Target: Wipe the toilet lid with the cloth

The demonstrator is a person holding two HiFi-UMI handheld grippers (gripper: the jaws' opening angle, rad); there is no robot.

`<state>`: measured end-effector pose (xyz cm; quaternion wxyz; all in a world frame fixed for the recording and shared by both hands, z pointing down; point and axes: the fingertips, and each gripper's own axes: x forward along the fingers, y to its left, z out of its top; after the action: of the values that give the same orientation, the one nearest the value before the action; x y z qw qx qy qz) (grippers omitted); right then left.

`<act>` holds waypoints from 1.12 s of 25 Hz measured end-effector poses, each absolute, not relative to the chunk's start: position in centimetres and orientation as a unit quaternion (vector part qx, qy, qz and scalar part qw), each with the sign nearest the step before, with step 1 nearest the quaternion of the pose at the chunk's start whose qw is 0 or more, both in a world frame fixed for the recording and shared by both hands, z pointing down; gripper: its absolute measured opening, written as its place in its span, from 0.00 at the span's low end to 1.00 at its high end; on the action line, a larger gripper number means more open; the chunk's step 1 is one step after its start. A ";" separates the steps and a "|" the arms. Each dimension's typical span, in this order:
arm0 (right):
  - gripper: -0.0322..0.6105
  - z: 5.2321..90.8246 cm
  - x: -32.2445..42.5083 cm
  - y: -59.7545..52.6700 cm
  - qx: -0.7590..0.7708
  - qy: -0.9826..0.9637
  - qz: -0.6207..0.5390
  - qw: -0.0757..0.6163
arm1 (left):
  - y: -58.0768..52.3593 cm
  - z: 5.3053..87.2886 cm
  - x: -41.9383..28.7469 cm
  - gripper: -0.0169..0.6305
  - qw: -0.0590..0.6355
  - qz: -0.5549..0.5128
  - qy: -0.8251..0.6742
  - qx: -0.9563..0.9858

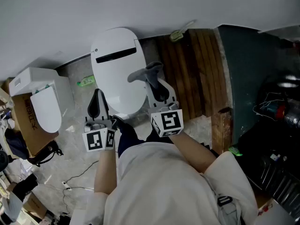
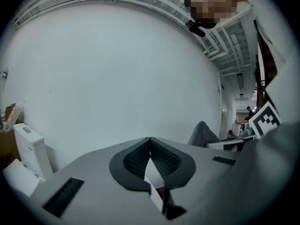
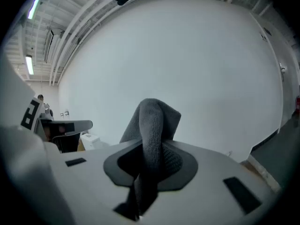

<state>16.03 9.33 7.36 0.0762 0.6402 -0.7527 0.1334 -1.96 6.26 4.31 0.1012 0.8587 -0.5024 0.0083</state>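
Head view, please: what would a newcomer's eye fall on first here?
The shut white toilet lid fills the middle of the head view, against the wall. The grey cloth stands out against it, clamped in the right gripper over the lid's right edge, while the left gripper, shut and empty, sits at the lid's front left. A second white toilet stands further left.

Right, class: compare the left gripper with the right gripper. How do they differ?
The right gripper is shut on a grey cloth; the left gripper is shut on nothing. In the head view the right gripper sits further up the toilet lid than the left. Both are closed and near the lid.
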 end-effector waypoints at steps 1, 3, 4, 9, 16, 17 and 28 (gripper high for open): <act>0.15 7.4 16.0 9.3 0.640 -0.753 0.134 0.076 | 6.3 4.2 -2.0 0.05 0.101 0.008 -0.502 0.859; 0.15 7.4 15.9 9.4 0.639 -0.753 0.134 0.075 | 6.3 4.2 -2.0 0.05 0.101 0.009 -0.502 0.859; 0.15 7.4 15.8 9.4 0.639 -0.754 0.134 0.075 | 6.4 4.2 -2.0 0.05 0.101 0.010 -0.502 0.859; 0.15 7.6 15.9 9.4 0.640 -0.753 0.134 0.077 | 6.2 4.5 -1.9 0.05 0.105 0.008 -0.502 0.858; 0.15 8.4 16.0 9.3 0.638 -0.754 0.135 0.083 | 6.2 5.1 -1.6 0.05 0.110 0.012 -0.500 0.859; 0.15 8.8 16.0 9.1 0.636 -0.755 0.132 0.089 | 6.2 5.3 -1.6 0.05 0.112 0.013 -0.499 0.859; 0.15 22.6 17.8 0.9 0.544 -0.785 -0.012 0.295 | 3.9 12.6 -1.6 0.05 0.143 0.048 -0.497 0.854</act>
<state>17.83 0.86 22.59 0.2945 0.5443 -0.7854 -0.0117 -1.60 3.88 12.57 0.1433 0.8542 -0.4974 0.0479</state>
